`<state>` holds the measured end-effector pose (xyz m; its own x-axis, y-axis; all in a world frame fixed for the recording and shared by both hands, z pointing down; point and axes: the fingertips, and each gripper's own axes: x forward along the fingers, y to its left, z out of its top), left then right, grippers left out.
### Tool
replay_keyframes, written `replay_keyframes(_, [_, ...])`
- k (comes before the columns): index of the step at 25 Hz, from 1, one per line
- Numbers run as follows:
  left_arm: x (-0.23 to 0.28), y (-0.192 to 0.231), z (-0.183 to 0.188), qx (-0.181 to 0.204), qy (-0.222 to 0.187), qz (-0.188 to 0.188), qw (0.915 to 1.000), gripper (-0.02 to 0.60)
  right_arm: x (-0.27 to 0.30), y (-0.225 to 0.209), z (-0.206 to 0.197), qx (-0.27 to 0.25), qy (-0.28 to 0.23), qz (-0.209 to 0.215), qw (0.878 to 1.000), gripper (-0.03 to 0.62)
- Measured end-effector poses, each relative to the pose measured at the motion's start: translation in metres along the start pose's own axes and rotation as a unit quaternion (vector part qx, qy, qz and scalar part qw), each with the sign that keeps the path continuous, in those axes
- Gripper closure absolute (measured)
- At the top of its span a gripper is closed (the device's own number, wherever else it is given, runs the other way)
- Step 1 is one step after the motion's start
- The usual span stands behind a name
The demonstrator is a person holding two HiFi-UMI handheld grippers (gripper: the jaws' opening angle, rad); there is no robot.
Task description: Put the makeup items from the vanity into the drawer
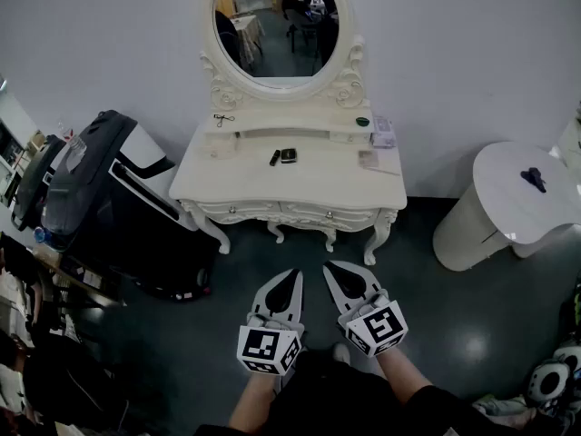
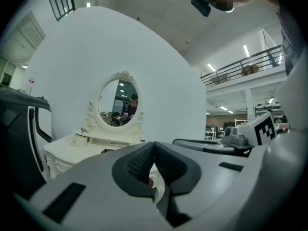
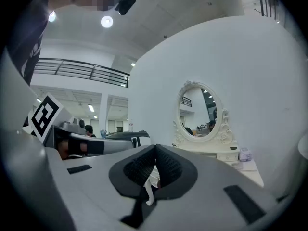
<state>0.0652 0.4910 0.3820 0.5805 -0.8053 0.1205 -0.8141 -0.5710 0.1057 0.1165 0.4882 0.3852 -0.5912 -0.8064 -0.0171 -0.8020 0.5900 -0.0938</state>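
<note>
The white vanity [image 1: 236, 178] with an oval mirror [image 1: 277, 16] stands ahead against the wall. On its top lie a small black compact [image 1: 289, 155], a black tube [image 1: 274, 158] and a flat pale palette [image 1: 369, 160]. The raised shelf carries a dark lash curler [image 1: 223, 118], a green round pot [image 1: 362, 121] and a small box [image 1: 382, 133]. Two front drawers [image 1: 238, 209] are closed. My left gripper [image 1: 294, 274] and right gripper [image 1: 330, 268] hang over the floor short of the vanity, both shut and empty. The vanity [image 2: 72, 150] is distant in the left gripper view and also far off in the right gripper view [image 3: 226, 153].
A black machine [image 1: 100, 198] stands close to the vanity's left side. A white round stand [image 1: 508, 203] with a dark item [image 1: 534, 178] on it sits at the right. Dark floor lies between me and the vanity.
</note>
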Motion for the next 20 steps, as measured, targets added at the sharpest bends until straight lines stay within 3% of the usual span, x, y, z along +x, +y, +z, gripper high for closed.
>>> replay_keyframes(7, [-0.004,-0.037,0.003,0.003,-0.005,0.016,0.9999,0.566,-0.033,-0.001,0.012,0.005,-0.013,0.021,1.000,0.571])
replay_keyframes(20, [-0.002,-0.043,0.010,0.013,-0.024,0.040,0.9988,0.566,-0.034,0.003,0.029,-0.013,-0.029,0.061,0.998,0.569])
